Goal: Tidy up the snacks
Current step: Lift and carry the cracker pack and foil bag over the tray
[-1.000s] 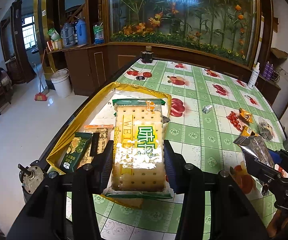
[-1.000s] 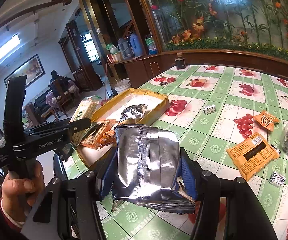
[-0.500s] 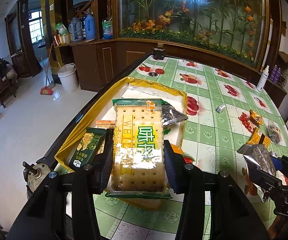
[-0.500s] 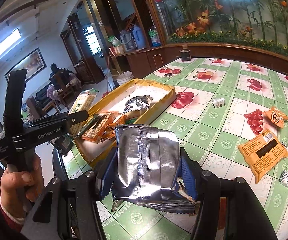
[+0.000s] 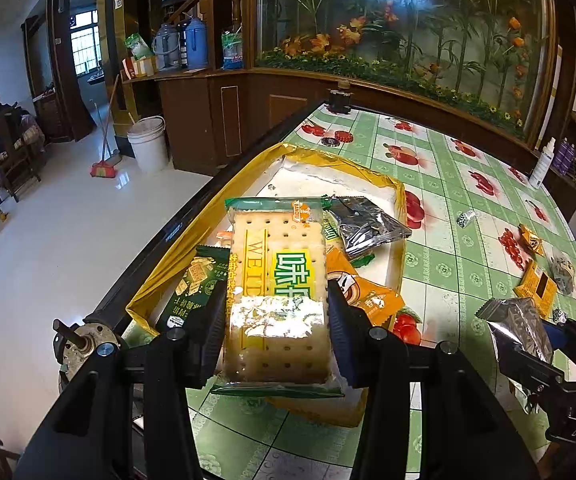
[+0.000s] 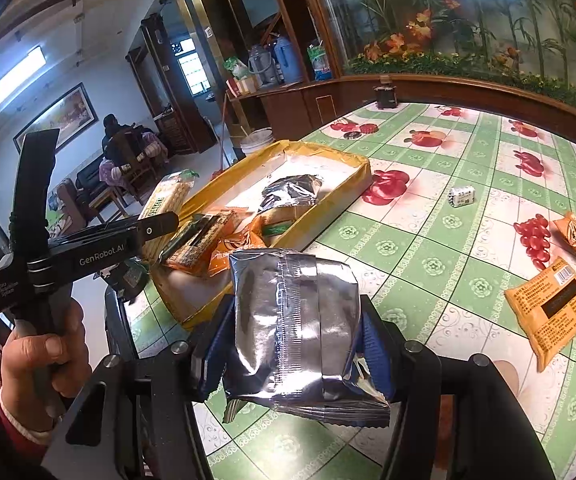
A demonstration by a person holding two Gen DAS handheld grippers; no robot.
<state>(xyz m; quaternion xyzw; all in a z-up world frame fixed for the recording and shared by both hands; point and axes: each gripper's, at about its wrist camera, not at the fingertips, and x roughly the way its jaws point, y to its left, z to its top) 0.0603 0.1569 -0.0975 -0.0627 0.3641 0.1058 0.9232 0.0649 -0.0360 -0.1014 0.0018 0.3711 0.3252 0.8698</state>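
Left tongs (image 5: pixel 276 320) are pinching a cracker pack (image 5: pixel 278 296) right over the near end of the yellow tray (image 5: pixel 398 216). Right tongs (image 6: pixel 294 344) are clamped on a silver foil pack (image 6: pixel 292 320) above the surface (image 6: pixel 428 248), just right of the tray. Inside the tray: green and orange packets up close, a silver bag (image 5: pixel 368 226) mid-way, bare white floor at the far end. Tray hugs the surface's left edge; loose snacks sit far right.

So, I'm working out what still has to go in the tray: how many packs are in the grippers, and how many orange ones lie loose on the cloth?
cracker pack in the left gripper: 1
silver pack in the right gripper: 1
orange packets loose on the tablecloth: 2
Total: 4
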